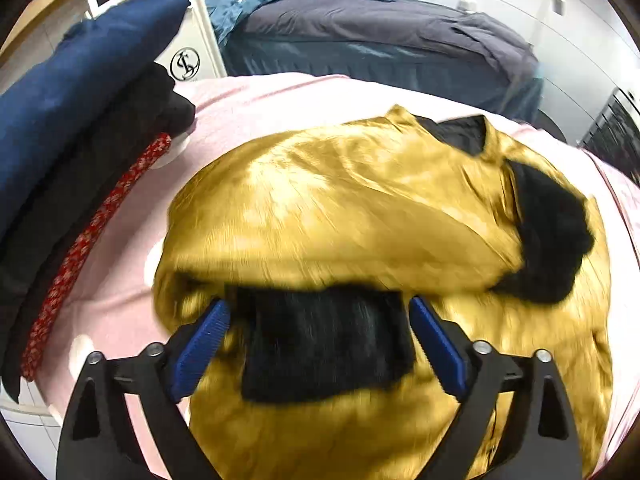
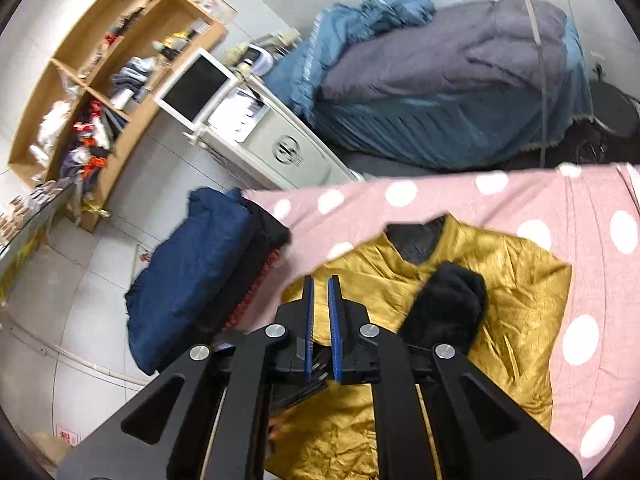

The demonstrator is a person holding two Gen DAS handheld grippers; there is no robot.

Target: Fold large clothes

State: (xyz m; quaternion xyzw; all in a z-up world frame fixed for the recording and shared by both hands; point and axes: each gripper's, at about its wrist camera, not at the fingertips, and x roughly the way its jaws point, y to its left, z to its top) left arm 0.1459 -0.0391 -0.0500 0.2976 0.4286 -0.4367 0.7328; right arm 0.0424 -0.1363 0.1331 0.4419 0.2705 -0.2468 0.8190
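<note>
A shiny gold jacket (image 1: 340,208) with black collar and black fuzzy cuffs lies partly folded on the pink polka-dot cloth (image 1: 256,96). My left gripper (image 1: 320,312) is open, its blue pads either side of a black cuff (image 1: 324,344) lying on the gold fabric. In the right wrist view the jacket (image 2: 516,300) lies spread out, one black cuff (image 2: 444,304) folded over its front. My right gripper (image 2: 320,292) hangs above the jacket's left edge, its pads nearly together with a thin gap and nothing between them.
A stack of folded clothes, navy on top (image 2: 192,276), sits at the table's left edge, also in the left wrist view (image 1: 80,92). Behind are a white machine (image 2: 280,148), a bed with grey and blue covers (image 2: 460,80) and a wooden shelf (image 2: 100,80).
</note>
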